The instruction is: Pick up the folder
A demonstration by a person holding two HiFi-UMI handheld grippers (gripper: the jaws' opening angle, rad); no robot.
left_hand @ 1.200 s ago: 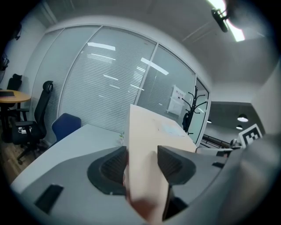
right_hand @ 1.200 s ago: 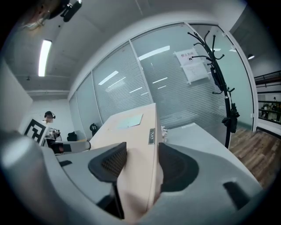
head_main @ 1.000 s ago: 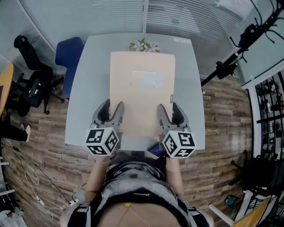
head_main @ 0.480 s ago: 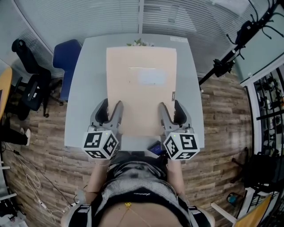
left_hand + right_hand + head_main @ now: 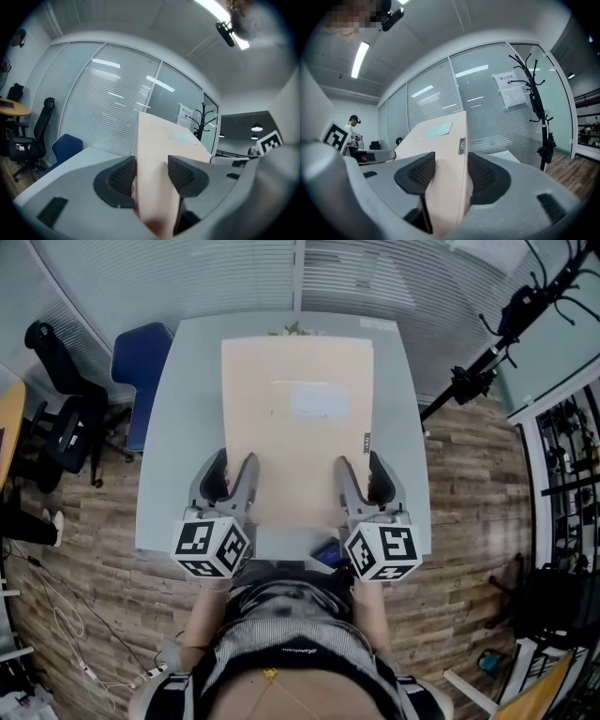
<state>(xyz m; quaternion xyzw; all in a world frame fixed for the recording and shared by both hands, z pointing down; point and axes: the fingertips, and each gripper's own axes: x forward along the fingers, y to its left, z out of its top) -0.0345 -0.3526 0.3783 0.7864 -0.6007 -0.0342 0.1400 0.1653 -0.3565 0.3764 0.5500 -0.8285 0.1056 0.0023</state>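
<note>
A large beige folder [image 5: 295, 427] with a pale label is held above the grey table [image 5: 178, 427]. My left gripper [image 5: 234, 465] is shut on its near left edge, and my right gripper [image 5: 359, 465] is shut on its near right edge. In the left gripper view the folder [image 5: 159, 154] runs edge-on between the ribbed pads of the left gripper [image 5: 152, 173]. In the right gripper view the folder [image 5: 445, 150], with a small spine tag, is pinched the same way by the right gripper [image 5: 447, 173]. Both grippers point nearly level.
A blue chair [image 5: 141, 357] stands at the table's far left, with a black office chair [image 5: 66, 418] beyond it. A black coat stand [image 5: 487, 362] is at the right. A flower sprig [image 5: 291, 329] peeks out past the folder's far edge. A small dark object [image 5: 326, 554] lies at the near table edge.
The folder has come up towards the head camera and looks larger. Its far edge now covers most of the flowers. Both grippers kept their grip and barely shifted.
</note>
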